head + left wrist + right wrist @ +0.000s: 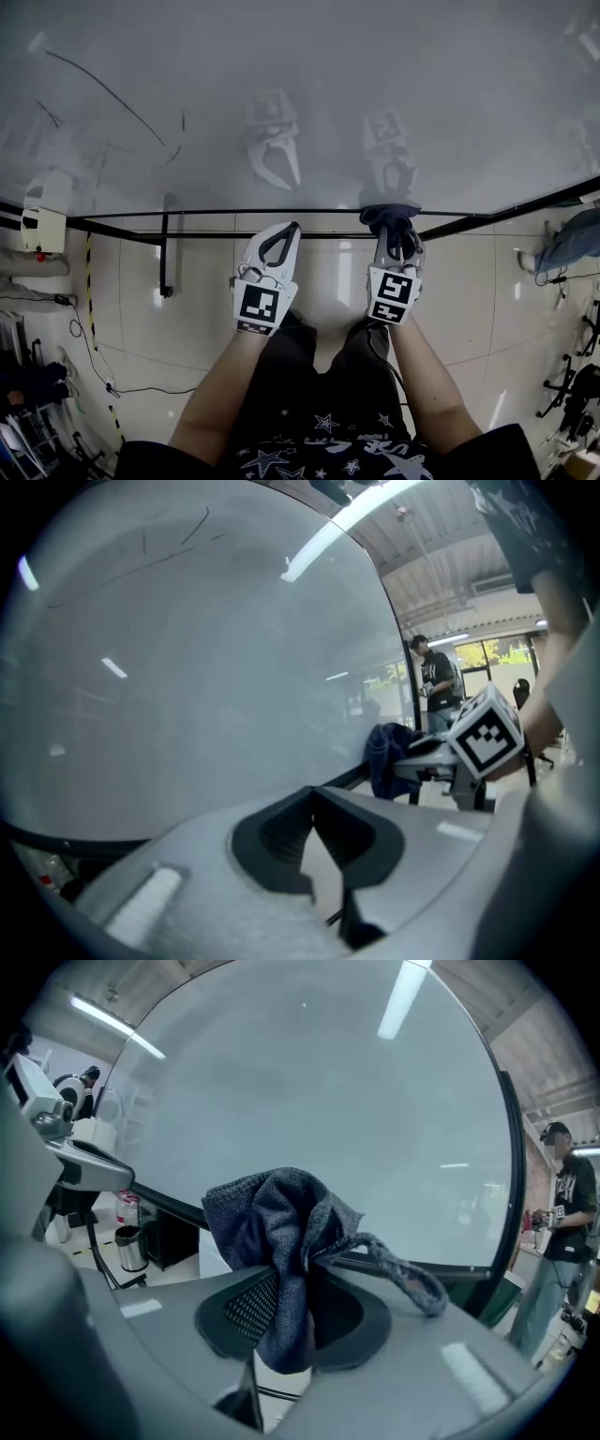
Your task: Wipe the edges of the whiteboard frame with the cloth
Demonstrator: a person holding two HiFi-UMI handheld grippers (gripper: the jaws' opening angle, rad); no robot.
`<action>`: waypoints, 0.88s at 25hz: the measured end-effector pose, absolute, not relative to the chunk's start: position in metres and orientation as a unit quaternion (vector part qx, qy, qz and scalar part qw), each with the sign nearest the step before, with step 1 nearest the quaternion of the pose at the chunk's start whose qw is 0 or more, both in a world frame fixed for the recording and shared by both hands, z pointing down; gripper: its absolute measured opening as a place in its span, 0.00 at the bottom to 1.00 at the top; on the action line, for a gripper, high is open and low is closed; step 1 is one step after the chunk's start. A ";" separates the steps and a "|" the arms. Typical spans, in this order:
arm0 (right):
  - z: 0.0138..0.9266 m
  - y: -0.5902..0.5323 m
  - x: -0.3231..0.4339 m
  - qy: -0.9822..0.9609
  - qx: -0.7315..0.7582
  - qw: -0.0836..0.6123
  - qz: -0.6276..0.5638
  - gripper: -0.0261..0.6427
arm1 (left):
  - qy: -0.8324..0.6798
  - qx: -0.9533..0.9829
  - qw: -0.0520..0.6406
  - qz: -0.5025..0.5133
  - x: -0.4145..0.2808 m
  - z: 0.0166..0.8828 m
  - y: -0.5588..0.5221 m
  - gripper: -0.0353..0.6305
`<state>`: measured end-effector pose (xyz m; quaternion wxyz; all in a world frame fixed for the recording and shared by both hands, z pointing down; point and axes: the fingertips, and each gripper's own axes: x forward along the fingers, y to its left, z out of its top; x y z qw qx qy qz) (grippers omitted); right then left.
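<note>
While the right tool [397,236] clamps the cloth [384,217] at the whiteboard frame [234,213], the left tool [292,228] (jaws together) hangs empty.

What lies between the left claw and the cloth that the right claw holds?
No object: in the head view, only the whiteboard's black frame edge and bare floor tile behind it show between the left claw and the cloth.
</note>
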<state>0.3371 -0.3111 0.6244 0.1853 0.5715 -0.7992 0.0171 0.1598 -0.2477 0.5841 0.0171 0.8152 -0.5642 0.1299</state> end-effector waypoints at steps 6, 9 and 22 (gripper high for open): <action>0.633 -0.293 0.235 -0.812 0.551 0.188 0.035 0.17 | -0.577 0.808 0.026 0.120 0.089 0.591 -0.240 0.06; 0.631 -0.291 0.226 -0.818 0.542 0.186 0.047 0.17 | -0.582 0.805 0.028 0.115 0.084 0.590 -0.239 0.06; 0.633 -0.284 0.224 -0.859 0.474 0.183 0.061 0.17 | -0.634 0.761 0.041 0.133 0.063 0.580 -0.246 0.06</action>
